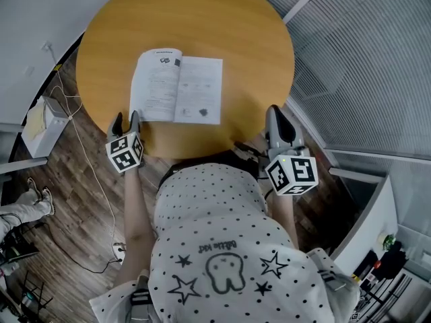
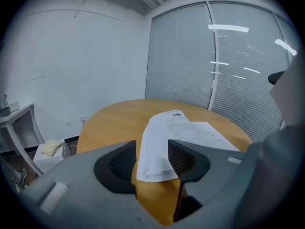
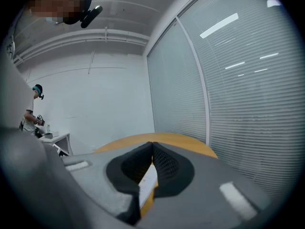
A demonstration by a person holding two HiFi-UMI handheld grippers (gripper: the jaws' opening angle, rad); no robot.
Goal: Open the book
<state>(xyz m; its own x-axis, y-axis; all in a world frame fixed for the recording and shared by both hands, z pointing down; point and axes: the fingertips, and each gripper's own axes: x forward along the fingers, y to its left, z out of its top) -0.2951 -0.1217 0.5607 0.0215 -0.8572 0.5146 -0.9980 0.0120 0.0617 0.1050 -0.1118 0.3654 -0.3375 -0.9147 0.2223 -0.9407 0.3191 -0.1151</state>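
The book lies open and flat on the round wooden table, white pages up, nearer the front. My left gripper hovers at the table's near-left edge, just short of the book's left page. In the left gripper view its jaws stand apart, with the left page showing beyond the gap and not touched. My right gripper sits at the table's right edge, away from the book. Its tips meet, nothing held; a strip of white page shows below them.
Slatted window blinds run along the right. On the wood floor at the left stand a white box and loose cables. Someone's leg is at the far left; a person stands by a desk.
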